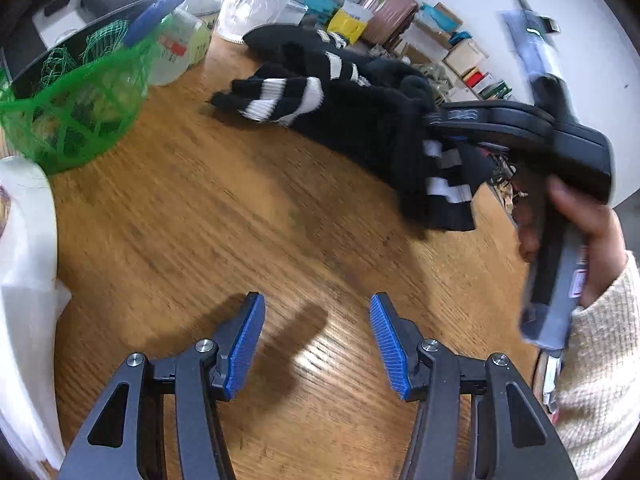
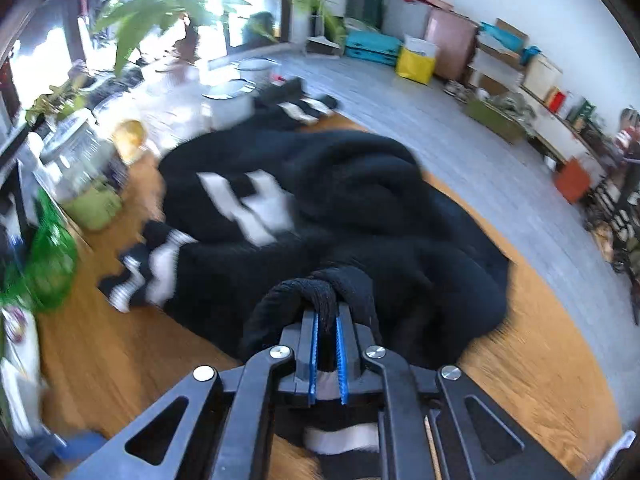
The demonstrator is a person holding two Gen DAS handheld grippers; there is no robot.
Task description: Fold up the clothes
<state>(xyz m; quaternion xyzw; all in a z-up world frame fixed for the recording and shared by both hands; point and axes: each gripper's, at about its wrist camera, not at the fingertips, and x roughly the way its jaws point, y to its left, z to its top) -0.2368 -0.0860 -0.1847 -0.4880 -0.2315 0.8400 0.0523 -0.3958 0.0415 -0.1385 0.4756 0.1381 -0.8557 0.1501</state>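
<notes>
Sweater (image 2: 360, 216) fabric, black with white stripes, was pinched between the blue pads (image 2: 341, 356) of the right gripper (image 2: 327, 344), whose jaws had closed together on a bunched fold of the knit. From the left wrist view, that same right gripper (image 1: 436, 120) reached in from the right side, nose buried in the garment, a hand (image 1: 576, 232) in a cream sleeve (image 1: 600, 360) wrapped round its grip and tilted downward toward the table. The left gripper (image 1: 316, 344) hung over bare wood with its jaws standing apart and nothing between them, well short of the cloth.

The sweater (image 1: 352, 112) lay rumpled on the wooden table (image 1: 200, 220), a striped cuff (image 1: 280, 100) trailing toward a green mesh basket (image 1: 76, 112) at the table's left edge.

By my reading, the step in hand was gathering and dragging the garment out to spread it before any fold. The next move would call for the left gripper to come forward and take a second hold, likely near the cuff or hem, so both could pull the cloth flat.
</notes>
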